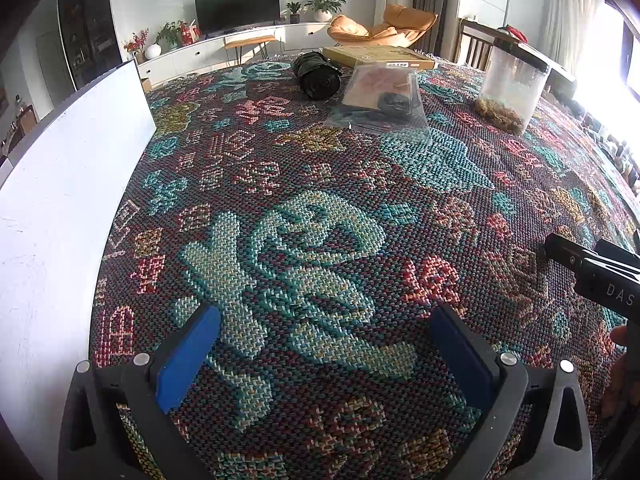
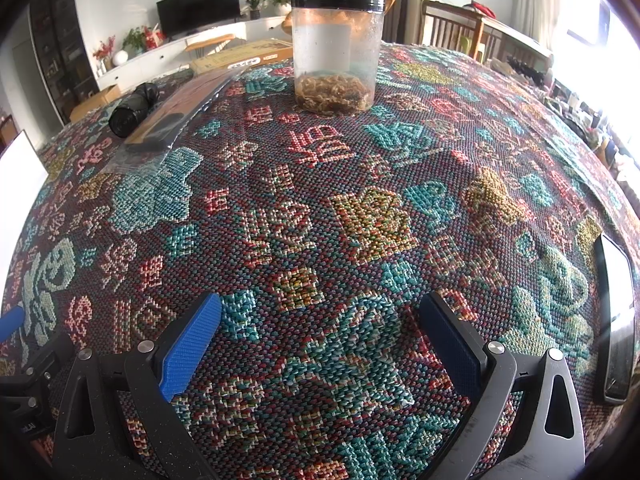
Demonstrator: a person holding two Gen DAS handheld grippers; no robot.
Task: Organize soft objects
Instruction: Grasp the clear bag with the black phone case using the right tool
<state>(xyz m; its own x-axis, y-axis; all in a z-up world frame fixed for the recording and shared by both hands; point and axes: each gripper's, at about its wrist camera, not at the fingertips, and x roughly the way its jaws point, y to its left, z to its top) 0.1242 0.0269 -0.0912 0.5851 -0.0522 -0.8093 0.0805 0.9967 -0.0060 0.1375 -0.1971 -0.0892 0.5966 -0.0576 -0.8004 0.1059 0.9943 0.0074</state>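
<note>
Landmark: clear cylindrical plastic jar with black lid [image 2: 336, 52], upright on the coarse woven multicoloured cloth covering the tabletop [image 2: 320, 220]; tangled brownish soft material filled only its bottom, identity unclear. Left of the jar lay a flat transparent plastic bag [image 1: 380, 100], contents indistinct, and beyond it a black crinkled roll [image 1: 316, 76]. Left gripper [image 1: 320, 344] and right gripper [image 2: 320, 328] sat nearer than the jar, jaws wide, empty. A glossy dark slab [image 2: 616, 320] was cut off at the right edge.
</note>
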